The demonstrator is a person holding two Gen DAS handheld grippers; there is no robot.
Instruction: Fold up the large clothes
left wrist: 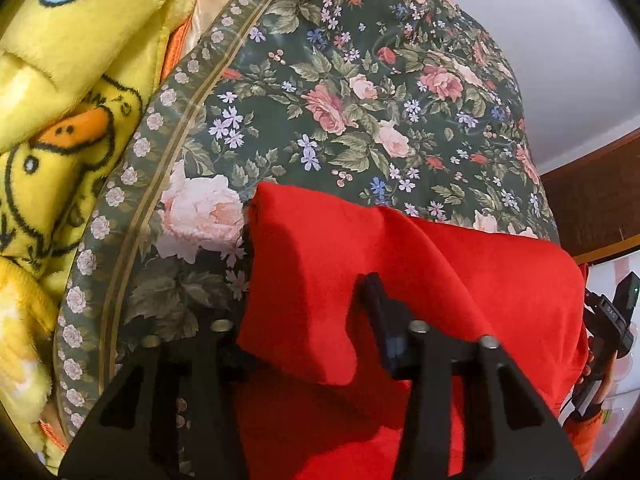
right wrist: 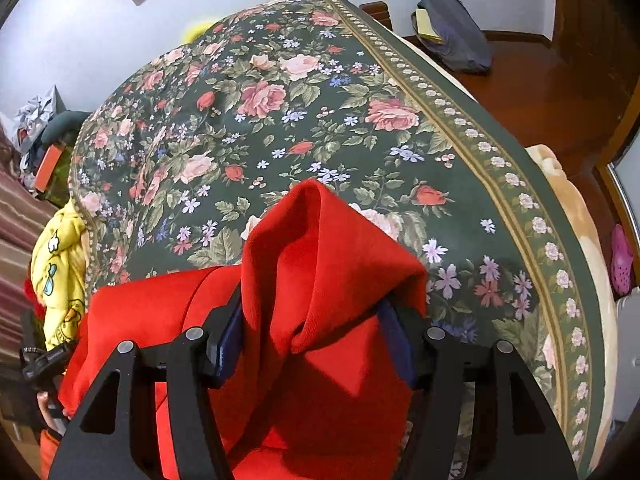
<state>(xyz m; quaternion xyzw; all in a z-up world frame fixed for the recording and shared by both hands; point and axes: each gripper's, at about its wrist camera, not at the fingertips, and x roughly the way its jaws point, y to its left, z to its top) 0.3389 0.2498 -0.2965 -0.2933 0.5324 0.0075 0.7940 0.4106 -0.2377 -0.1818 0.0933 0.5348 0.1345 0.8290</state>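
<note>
The bed took up most of the room, spread with a dark green floral bedspread [right wrist: 280,120] whose pale rosette border ran down its right-hand edge. Along the opposite edge a yellow duck-print plush blanket [left wrist: 68,92] lay bunched against the border.

The red garment [right wrist: 320,280] hung over the near edge of the bed, gathered up between the two grippers and not yet laid flat. It looked like thick, soft knit, a sweatshirt perhaps: limp, fairly weighty for cloth, not slippery, and quick to slump into deep folds. Such cloth would be best taken at a seam, hem or shoulder, where the doubled layers give something to bite on.

The right gripper [right wrist: 316,344] had its jaws spread about halfway with a tall ridge of the red cloth standing up between the blue pads; the pads seemed to press the bundle from both sides, so I took it as a hold on a thick fold. The left gripper [left wrist: 308,320] stood narrower, a lump of the same cloth bulging between its fingers, though the left-hand finger was buried under it, so that grip was less sure.
</note>
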